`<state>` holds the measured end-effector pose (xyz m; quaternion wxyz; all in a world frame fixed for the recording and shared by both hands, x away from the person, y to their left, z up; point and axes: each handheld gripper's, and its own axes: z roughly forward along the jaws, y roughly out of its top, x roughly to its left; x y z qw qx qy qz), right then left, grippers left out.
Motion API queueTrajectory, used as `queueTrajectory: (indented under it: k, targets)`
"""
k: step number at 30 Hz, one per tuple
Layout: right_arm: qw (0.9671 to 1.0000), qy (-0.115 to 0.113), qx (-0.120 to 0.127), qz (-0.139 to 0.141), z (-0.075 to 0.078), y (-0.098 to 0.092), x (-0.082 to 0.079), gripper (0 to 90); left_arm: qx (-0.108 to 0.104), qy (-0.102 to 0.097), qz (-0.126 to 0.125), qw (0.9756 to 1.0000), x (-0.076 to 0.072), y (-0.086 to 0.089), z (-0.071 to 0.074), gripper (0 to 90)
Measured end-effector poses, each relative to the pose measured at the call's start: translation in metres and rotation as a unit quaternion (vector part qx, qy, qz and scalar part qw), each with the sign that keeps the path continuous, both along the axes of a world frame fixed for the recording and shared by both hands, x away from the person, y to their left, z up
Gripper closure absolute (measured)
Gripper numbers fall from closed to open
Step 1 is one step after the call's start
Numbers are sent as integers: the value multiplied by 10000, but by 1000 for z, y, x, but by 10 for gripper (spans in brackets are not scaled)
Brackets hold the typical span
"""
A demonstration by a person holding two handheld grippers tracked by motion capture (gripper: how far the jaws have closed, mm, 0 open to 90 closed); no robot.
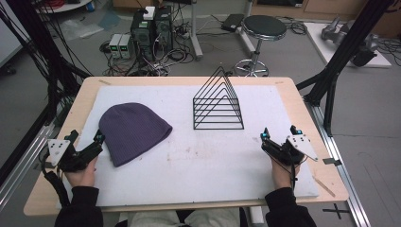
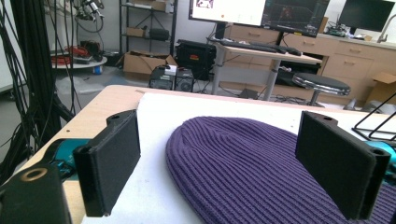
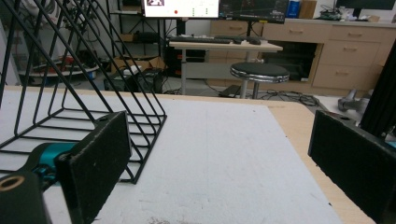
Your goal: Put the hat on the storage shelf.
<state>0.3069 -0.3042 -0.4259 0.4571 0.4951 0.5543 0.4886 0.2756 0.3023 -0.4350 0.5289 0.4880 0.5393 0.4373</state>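
Nearest you: your left gripper [image 1: 85, 142] rests at the near left edge of the white mat [image 1: 198, 156], jaws spread wide and holding nothing; your right gripper [image 1: 279, 137] sits at the near right, jaws likewise apart and empty. Just past the left jaws lies the purple beanie [image 1: 132, 132], flat on the mat, its ribbed crown partly between the pads in the left gripper view [image 2: 243, 168]. Farther back, right of centre, the black wire rack [image 1: 218, 101] stands upright, well apart from the beanie
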Motion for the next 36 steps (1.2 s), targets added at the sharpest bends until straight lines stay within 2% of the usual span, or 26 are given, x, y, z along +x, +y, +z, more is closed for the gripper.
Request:
queueTrajectory:
  k: [18,24,29,32,36]
  targets:
    - [10000,27,-49,32,0,0,0,53,-10,69,-27,10000,1,-2,0,140]
    - [10000,27,-45,34,0,0,0,53,-90,86,-62,9999,6,1,4,140]
    - [10000,42,-67,44,0,0,-1,53,4,180,-56,9998,12,-2,5,140]
    - [10000,48,-70,32,0,-1,-2,53,155,194,-79,9997,18,-6,9,140]
    - [9999,57,-78,30,-1,-2,-2,53,188,157,-120,9996,22,-10,14,140]
